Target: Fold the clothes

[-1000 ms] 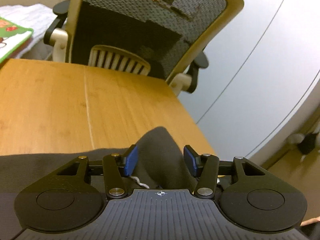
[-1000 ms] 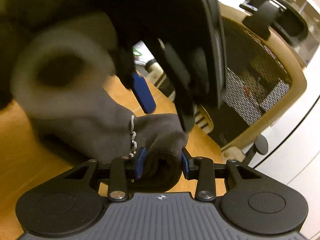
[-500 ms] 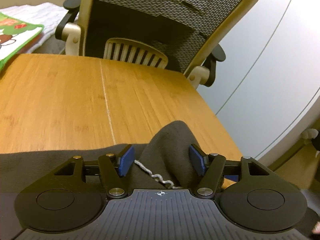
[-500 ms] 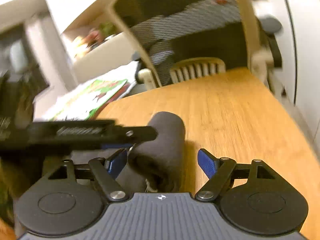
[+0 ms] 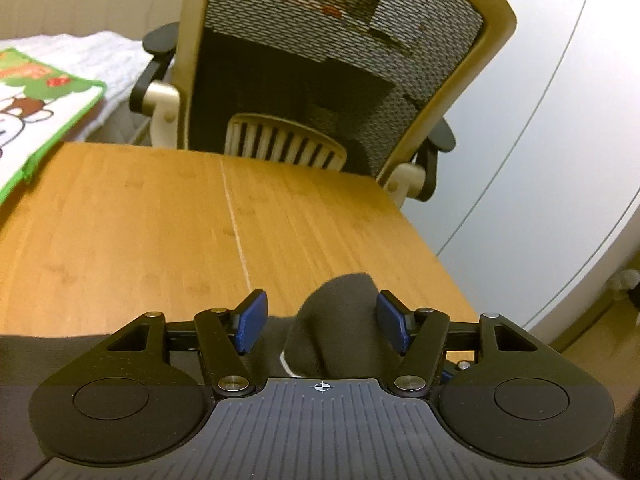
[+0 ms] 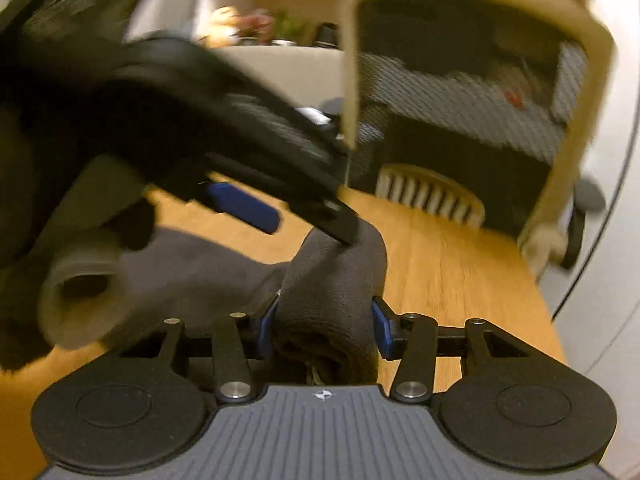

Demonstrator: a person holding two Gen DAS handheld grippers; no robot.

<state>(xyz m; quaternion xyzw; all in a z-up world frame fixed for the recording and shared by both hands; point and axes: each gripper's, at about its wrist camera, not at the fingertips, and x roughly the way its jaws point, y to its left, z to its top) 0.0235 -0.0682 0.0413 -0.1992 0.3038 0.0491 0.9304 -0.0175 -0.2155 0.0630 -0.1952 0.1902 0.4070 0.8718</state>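
Garment: a dark grey garment (image 6: 332,280) lies bunched at the near end of the desk, one part rolled into a thick fold that rises between the two claws.
Drawstring: a bit of white cord (image 5: 286,362) peeks out at the base of the fold in the left wrist view.
Right claw: the right claw (image 6: 324,326) has the rolled fold between its blue pads, both pads touching the cloth; its jaws are closing on it.
Left claw: the left claw (image 5: 322,320) stands about half wide; the cloth hump sits against its right-hand pad and clear of the other, so nothing is pinched.
Seen from the right: the left claw's fingers reach down to the top of the fold, blurred.
Desk: a wooden desk (image 5: 140,220), bare beyond the cloth.
Beyond: a mesh-backed office chair (image 5: 340,60) at the far edge; a green-bordered picture cloth (image 5: 36,112) to the left.
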